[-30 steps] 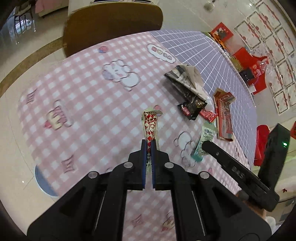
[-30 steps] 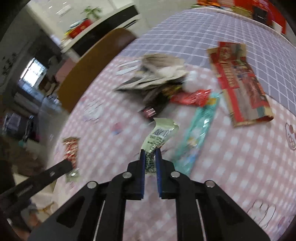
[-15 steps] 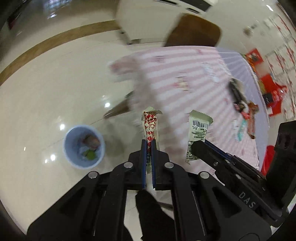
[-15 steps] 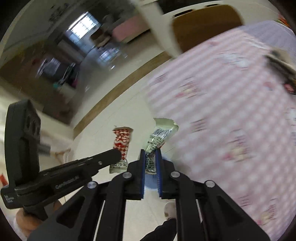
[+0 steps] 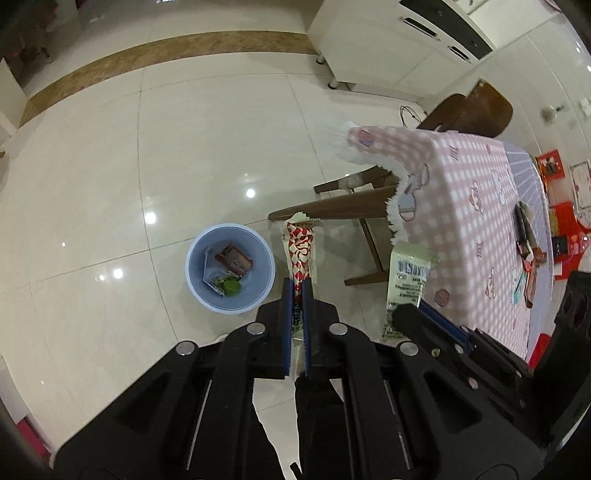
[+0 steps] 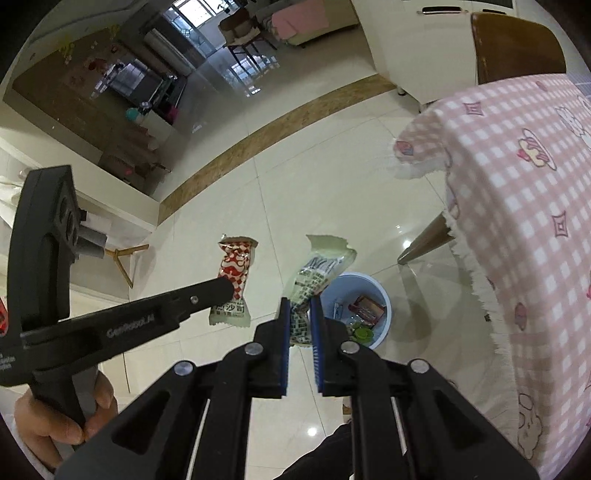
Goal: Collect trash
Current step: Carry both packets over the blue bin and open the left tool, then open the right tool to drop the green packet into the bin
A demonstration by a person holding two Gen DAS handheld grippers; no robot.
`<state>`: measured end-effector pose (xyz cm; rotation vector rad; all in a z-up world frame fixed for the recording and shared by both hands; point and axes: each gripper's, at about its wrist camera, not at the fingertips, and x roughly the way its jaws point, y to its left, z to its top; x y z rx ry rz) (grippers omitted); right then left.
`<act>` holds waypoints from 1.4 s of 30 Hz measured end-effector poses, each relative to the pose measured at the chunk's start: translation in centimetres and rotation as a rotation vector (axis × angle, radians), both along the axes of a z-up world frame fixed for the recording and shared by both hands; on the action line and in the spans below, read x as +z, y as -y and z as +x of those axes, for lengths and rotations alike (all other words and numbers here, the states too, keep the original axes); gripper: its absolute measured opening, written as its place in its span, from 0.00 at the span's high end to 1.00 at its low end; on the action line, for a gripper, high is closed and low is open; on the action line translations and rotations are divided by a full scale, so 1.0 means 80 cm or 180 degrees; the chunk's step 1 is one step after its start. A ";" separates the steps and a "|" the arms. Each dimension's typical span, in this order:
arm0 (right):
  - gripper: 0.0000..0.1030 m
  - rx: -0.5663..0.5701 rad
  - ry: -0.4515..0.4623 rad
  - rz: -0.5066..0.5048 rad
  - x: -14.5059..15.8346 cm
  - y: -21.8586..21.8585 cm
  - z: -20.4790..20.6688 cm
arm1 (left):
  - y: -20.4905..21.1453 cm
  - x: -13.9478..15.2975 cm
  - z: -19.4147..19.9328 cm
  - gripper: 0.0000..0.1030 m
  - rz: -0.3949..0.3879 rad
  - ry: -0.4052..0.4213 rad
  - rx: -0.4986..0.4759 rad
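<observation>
A home's dining area. A table under a pink checked cartoon tablecloth [image 5: 461, 206] stands on glossy cream floor tiles [image 5: 110, 166], with a wooden chair [image 6: 513, 44] and white cabinets [image 5: 388, 44] beside it. Through the doorway, a pink-covered bed [image 6: 299, 18] shows.

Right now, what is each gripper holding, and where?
Left gripper: red-and-white patterned wrapper, by its lower end. Right gripper: pale green wrapper, by its lower end.

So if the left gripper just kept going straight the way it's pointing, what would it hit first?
Probably bare floor tile just beside the blue bin. The left gripper, shut on the red-and-white wrapper, points steeply down with nothing visible between; depth is unclear.
</observation>
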<state>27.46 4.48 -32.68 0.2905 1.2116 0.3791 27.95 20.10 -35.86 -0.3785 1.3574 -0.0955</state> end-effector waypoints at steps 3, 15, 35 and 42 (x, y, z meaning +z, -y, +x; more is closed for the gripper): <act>0.90 -0.0006 -0.0017 -0.0018 0.000 -0.013 -0.001 | -0.006 -0.008 0.007 0.94 -0.0051 -0.0090 0.0039; 0.89 -0.0071 -0.0120 -0.0078 -0.012 -0.017 0.007 | -0.031 -0.015 0.013 0.45 -0.0010 -0.0129 0.0119; 0.87 0.0206 -0.0225 -0.0087 -0.020 -0.073 0.021 | -0.088 -0.002 -0.003 0.40 0.0256 -0.0105 0.0410; 0.87 0.0242 -0.0253 -0.0061 -0.021 -0.083 0.038 | -0.099 0.012 -0.007 0.35 0.0435 -0.0021 0.0492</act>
